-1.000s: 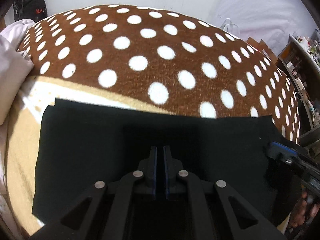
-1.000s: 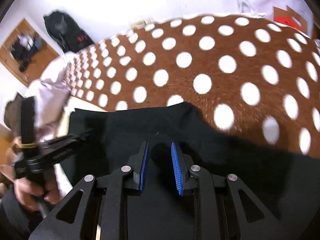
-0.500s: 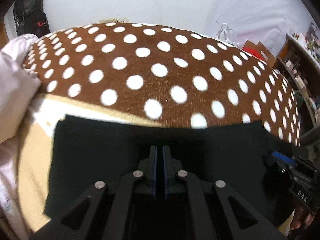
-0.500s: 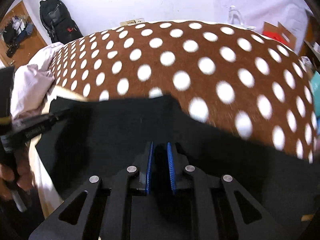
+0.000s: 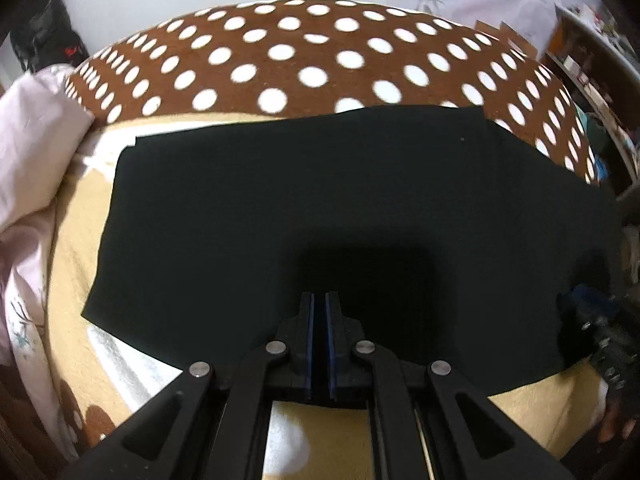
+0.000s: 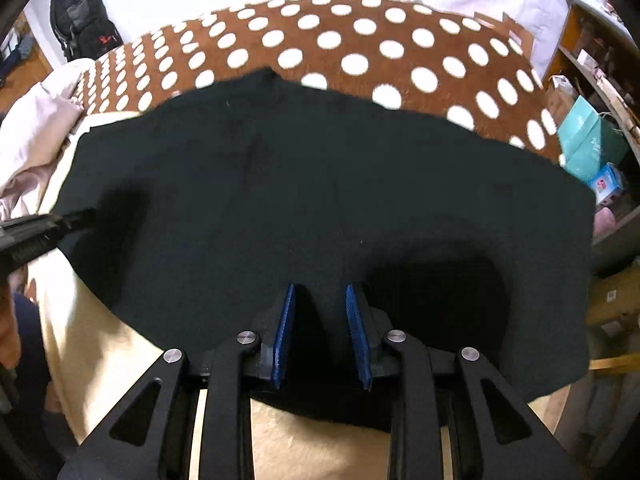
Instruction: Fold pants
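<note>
Black pants [image 5: 320, 200] lie flat, folded into a wide block, across the bed, also in the right wrist view [image 6: 320, 180]. My left gripper [image 5: 319, 298] hovers over their near edge, left of centre, its blue pads almost touching and no cloth visibly pinched. My right gripper [image 6: 320, 292] hangs over the near edge further right. Its jaws are opening, with only the flat cloth showing below the gap. Each gripper shows at the other view's edge: the right gripper [image 5: 588, 308] blurred, the left gripper [image 6: 76, 218] at the pants' left side.
A brown blanket with white dots [image 5: 320, 52] covers the far bed, and a cream blanket [image 5: 72, 220] lies under the pants. Pink bedding [image 5: 32, 140] is bunched at the left. A black backpack [image 6: 80, 16] leans at the wall; a shelf and a teal bag [image 6: 588, 136] stand right.
Both grippers drew back toward the near edge, so more of the pants shows. The right jaws narrowed, then spread apart. The pants stayed flat in place.
</note>
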`<state>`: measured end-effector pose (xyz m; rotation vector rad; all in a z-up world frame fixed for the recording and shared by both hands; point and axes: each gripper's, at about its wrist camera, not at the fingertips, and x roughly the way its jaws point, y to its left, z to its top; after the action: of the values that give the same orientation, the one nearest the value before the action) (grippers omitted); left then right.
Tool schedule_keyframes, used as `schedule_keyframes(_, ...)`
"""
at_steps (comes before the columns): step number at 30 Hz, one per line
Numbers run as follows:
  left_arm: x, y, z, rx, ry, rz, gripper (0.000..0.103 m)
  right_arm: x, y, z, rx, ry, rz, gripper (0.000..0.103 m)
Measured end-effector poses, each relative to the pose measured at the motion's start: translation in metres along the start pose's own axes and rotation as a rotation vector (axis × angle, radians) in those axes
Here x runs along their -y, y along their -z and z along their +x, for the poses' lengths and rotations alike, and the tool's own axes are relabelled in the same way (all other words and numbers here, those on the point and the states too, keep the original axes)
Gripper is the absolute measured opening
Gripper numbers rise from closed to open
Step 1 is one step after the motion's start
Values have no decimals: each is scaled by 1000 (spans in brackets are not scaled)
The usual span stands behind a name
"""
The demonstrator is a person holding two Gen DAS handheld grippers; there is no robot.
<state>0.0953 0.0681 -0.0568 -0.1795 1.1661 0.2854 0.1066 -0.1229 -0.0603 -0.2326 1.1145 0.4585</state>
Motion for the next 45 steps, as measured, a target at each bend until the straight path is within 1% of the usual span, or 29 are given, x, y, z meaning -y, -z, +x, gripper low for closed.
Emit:
schedule_keyframes(1,2,0,-5,12,6,-2,8,-1,0,-5,13,3,0,28)
schedule_keyframes(2,3,1,-10,22,16,-5,8,1,2,-13,27,8,-1,31)
schedule_keyframes(3,5,3,-16,33,23,-6,8,3,6,-18,29,7,0,40)
schedule_keyframes(4,5,6,-20,38,27,-6,8,3,8,-20,27,0,5,43)
schedule_keyframes(5,6,10,-24,40,34,-9,8,3,13,-23,19,-14,20,45)
schedule_keyframes(7,6,18,-30,34,40,-19,8,4,21,-29,13,-19,31,45)
schedule_keyframes(9,5,27,-39,35,51,-27,8,-3,26,-36,17,-27,30,45)
schedule_keyframes(13,5,39,-54,57,44,-22,8,-5,37,-57,31,-34,29,45)
schedule_keyframes(17,2,44,-63,69,64,-40,8,-4,44,-78,54,-38,52,45)
schedule_keyframes(23,-6,45,-70,85,72,-62,8,-6,54,-87,37,-31,41,45)
schedule_keyframes(32,-25,39,-81,124,75,-111,8,-7,46,-99,64,-26,49,45)
schedule_keyframes(39,-42,36,-84,145,67,-146,8,-16,37,-96,68,-35,31,45)
schedule_keyframes(42,-49,34,-81,146,49,-157,8,-20,34,-92,63,-40,22,45)
schedule_keyframes(45,-61,33,-74,130,64,-192,9,-23,32,-86,55,-45,18,45)
